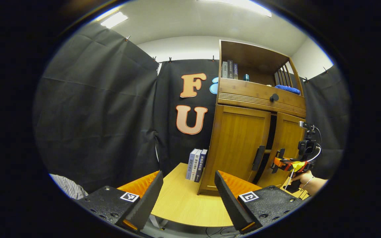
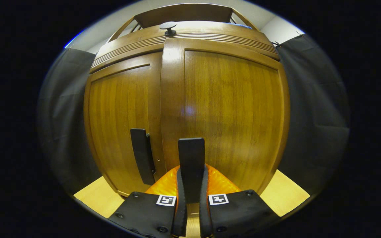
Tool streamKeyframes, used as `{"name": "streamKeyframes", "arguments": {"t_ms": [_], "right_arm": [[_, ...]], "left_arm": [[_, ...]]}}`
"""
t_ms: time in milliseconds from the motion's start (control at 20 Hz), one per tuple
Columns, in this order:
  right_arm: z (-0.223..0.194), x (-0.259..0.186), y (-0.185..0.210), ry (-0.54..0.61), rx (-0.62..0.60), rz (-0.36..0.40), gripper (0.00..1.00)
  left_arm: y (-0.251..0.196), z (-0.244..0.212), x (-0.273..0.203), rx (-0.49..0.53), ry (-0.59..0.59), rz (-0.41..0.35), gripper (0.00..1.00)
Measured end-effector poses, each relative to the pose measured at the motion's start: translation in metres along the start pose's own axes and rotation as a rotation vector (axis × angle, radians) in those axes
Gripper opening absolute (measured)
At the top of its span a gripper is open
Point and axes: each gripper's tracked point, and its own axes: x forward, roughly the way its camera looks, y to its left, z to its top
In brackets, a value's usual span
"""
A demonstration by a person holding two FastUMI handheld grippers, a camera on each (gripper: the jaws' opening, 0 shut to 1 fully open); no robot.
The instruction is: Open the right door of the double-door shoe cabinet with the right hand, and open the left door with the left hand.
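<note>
Wooden right door [image 2: 230,112] seems slightly ajar; the right gripper [image 2: 192,198] pinches its handle [image 2: 191,165]. Well back, the left gripper [image 1: 189,195] hangs spread wide, holding nothing.

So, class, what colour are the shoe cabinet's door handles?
Black door handles, clearest in the right gripper view.

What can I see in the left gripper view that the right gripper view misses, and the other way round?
Left gripper view alone: the upright books on the light wooden table, the cabinet's open top shelf with books and a blue cloth, the left gripper with jaws wide apart, and farther off a hand holding the right gripper. Right gripper view alone: a close look at the right gripper, jaws closed on the right door's black bar handle. Shared: the brown wooden double-door cabinet, the left door's black handle, the round black drawer knob.
</note>
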Motion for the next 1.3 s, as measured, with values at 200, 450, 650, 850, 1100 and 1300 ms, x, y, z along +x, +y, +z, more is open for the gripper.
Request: {"name": "streamKeyframes", "arguments": {"t_ms": [200, 450, 650, 850, 1100, 1300], "right_arm": [[-0.008, -0.039, -0.015, -0.007, 0.002, 0.005, 0.23], [-0.009, -0.076, -0.038, -0.011, 0.007, -0.051, 0.22], [-0.012, -0.109, -0.066, -0.015, 0.005, -0.101, 0.21], [-0.014, -0.141, -0.099, -0.036, -0.021, -0.190, 0.11], [-0.014, -0.162, -0.141, -0.037, -0.022, -0.247, 0.12], [-0.013, -0.174, -0.164, -0.032, -0.005, -0.255, 0.08]], "left_arm": [[-0.004, -0.005, -0.005, 0.007, 0.014, -0.030, 0.92], [-0.006, -0.007, -0.008, 0.018, 0.018, -0.058, 0.94], [-0.016, -0.009, -0.007, 0.018, 0.021, -0.092, 0.92], [-0.030, -0.011, -0.005, 0.011, 0.021, -0.130, 0.94], [-0.057, -0.013, 0.001, 0.003, 0.022, -0.182, 0.95], [-0.081, -0.010, 0.005, 0.004, 0.012, -0.214, 0.95]]}}
